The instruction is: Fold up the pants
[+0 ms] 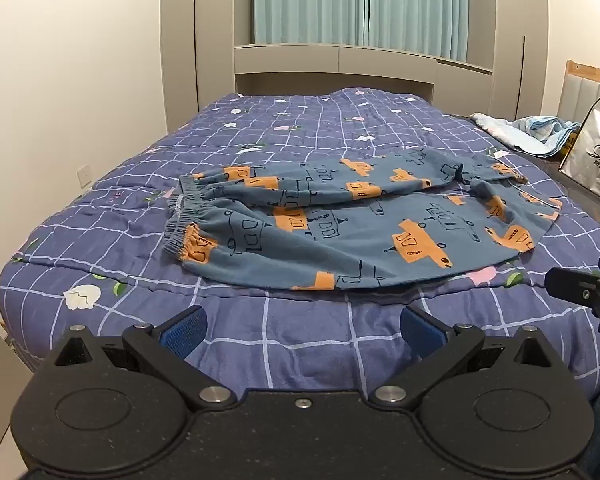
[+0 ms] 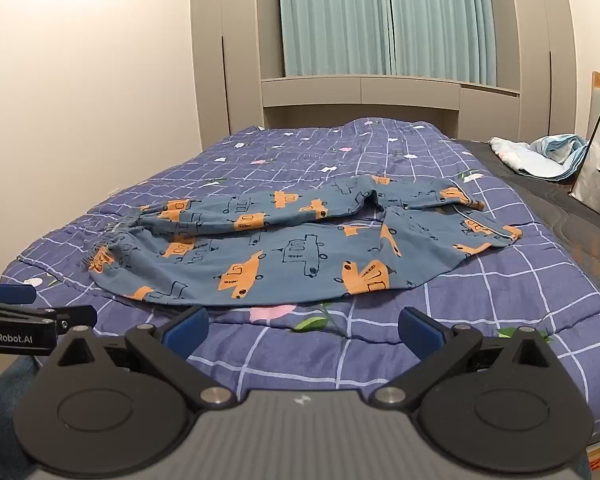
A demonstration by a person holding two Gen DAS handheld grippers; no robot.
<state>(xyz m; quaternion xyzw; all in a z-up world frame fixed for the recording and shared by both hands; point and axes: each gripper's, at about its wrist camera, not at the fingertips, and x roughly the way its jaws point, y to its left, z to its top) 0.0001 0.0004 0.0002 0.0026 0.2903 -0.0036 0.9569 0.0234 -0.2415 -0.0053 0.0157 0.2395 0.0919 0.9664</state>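
Ahead of my fingers and off to their right, the white bag (image 1: 598,148) runs past the frame edge, its lettering unreadable. The far pants (image 1: 340,216) leg hides under the folded-over upper layer.

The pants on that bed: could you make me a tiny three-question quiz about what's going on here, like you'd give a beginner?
1. True or false: the pants are already held by the left gripper.
2. Which end of the pants lies to the left on the quilt? A) the leg cuffs B) the elastic waistband C) neither, they hang off the bed
3. Fill in: the jaws of the right gripper stand ____.

Key:
1. False; both grippers hover short of the near edge of the pants, apart from the cloth.
2. B; the cuffs lie to the right, toward the white bag.
3. Open, with nothing between them.
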